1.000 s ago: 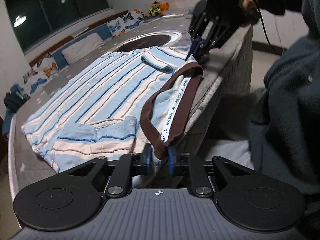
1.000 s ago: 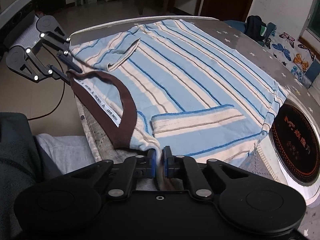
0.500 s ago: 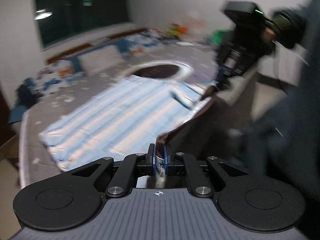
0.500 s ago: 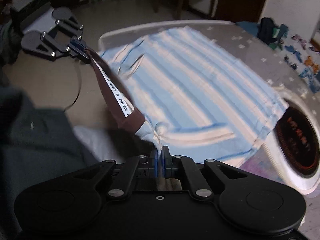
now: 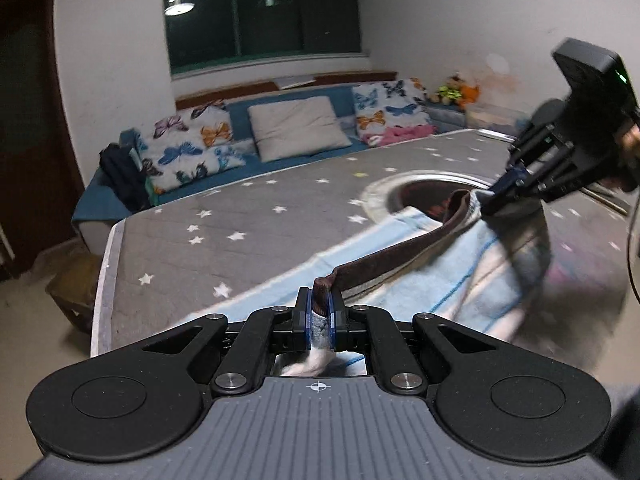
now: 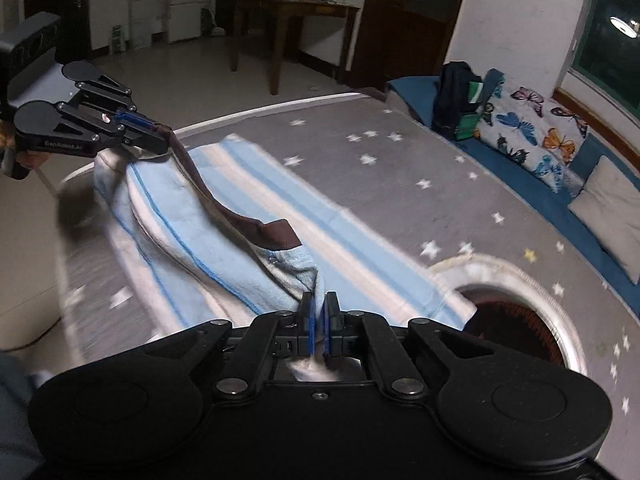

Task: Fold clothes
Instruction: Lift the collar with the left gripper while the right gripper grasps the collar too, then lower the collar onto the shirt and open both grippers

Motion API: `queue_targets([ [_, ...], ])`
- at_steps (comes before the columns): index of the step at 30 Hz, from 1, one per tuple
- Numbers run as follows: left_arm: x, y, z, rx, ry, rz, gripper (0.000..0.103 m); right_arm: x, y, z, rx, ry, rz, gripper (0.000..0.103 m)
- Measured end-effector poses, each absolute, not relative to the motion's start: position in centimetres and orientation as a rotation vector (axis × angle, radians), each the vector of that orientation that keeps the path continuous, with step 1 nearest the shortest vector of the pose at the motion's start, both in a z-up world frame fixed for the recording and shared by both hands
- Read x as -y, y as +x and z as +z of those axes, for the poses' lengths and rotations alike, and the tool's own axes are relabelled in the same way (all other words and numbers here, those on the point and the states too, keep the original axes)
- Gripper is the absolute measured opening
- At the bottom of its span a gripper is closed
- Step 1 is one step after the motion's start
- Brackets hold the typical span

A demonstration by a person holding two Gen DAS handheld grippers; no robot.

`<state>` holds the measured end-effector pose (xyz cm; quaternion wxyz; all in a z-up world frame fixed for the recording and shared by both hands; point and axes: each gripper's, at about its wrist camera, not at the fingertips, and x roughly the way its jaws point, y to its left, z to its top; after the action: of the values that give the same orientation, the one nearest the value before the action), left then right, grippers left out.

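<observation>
A light blue striped shirt (image 5: pixel 448 280) with a brown collar (image 5: pixel 400 254) is lifted by its neck end over the grey starred table (image 5: pixel 240 236); its lower part lies on the table (image 6: pixel 320 208). My left gripper (image 5: pixel 319 310) is shut on the shirt at the collar, and it shows in the right wrist view (image 6: pixel 148 130). My right gripper (image 6: pixel 318 316) is shut on the shirt's other shoulder, and it shows in the left wrist view (image 5: pixel 504 190). The brown collar (image 6: pixel 240 220) stretches between the two grippers.
A round inset with a white rim (image 6: pixel 520 308) sits in the table beside the shirt. A blue couch with butterfly cushions (image 5: pixel 280 136) runs along the far wall. A dark bag (image 6: pixel 460 100) sits on the couch end. A wooden table (image 6: pixel 296 28) stands across the room.
Both grippers have lifted the shirt's collar end off the near table edge and carried it up and forward over the shirt's body. The collar is now stretched taut between them.
</observation>
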<state>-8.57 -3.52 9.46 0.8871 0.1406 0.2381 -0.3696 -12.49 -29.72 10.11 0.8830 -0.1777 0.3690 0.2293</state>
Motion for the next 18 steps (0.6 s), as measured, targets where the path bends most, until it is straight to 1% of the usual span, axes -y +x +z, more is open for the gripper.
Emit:
queue_targets([
  [5,4.9,-2.9,8.7,-0.570,0.247,-0.720,0.008,30.5,-7.4,8.2,-0.795,-0.340,0.436,0.005],
  [7,5.8,-0.4,7.7,-0.607,0.240,-0.691,0.008,30.8,-5.4,7.1,-0.804,-0.323,0.415,0.005],
  [13,6.5,3.5,4.3,-0.701,0.181,-0.620,0.009,31.9,-1.6,4.0,-0.824,-0.224,0.347,0.007],
  [15,6.7,4.1,3.1,-0.723,0.175,-0.594,0.011,32.3,-0.9,3.1,-0.830,-0.188,0.326,0.012],
  [16,6.7,4.4,2.6,-0.732,0.172,-0.581,0.012,32.4,-0.7,2.7,-0.832,-0.177,0.319,0.012],
  [17,6.6,4.4,2.4,-0.730,0.172,-0.565,0.017,32.5,-0.6,2.3,-0.832,-0.172,0.315,0.013],
  [18,6.6,4.4,2.2,-0.728,0.172,-0.549,0.021,32.6,-0.6,2.1,-0.830,-0.170,0.307,0.019],
])
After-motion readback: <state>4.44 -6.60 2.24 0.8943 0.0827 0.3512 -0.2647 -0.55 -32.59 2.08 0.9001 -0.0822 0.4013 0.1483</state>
